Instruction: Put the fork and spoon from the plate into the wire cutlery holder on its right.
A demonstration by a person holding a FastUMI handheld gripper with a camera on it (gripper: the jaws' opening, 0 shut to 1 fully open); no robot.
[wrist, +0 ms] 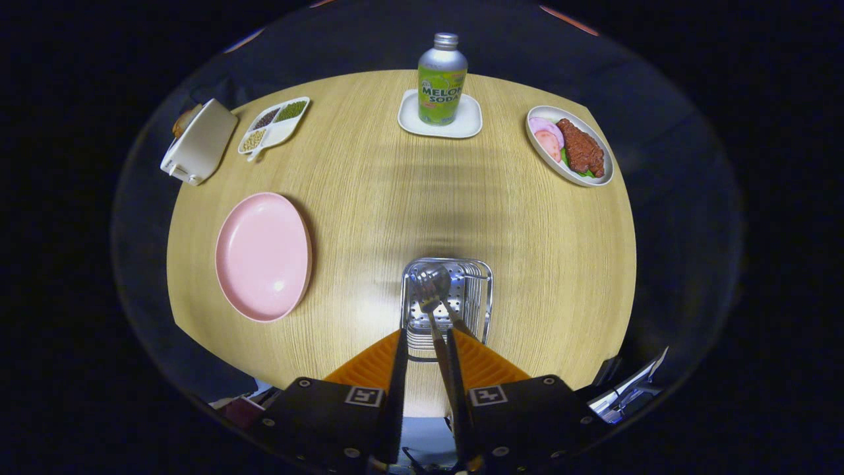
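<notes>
Steel on steel right now: my gripper sits just above the wire cutlery holder, fingers apart with a gap, not clamping anything as far as I can see. The spoon and what looks like the fork stand in the holder, handles leaning back between my fingers. Left of the holder the pink plate lies bare on the wooden table. Beyond the holder, a melon soda bottle stands on a white coaster.

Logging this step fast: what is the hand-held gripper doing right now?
Hand-held gripper: partly open, fork and spoon between its fingers, over the wire cutlery holder; grip cannot be told.
</notes>
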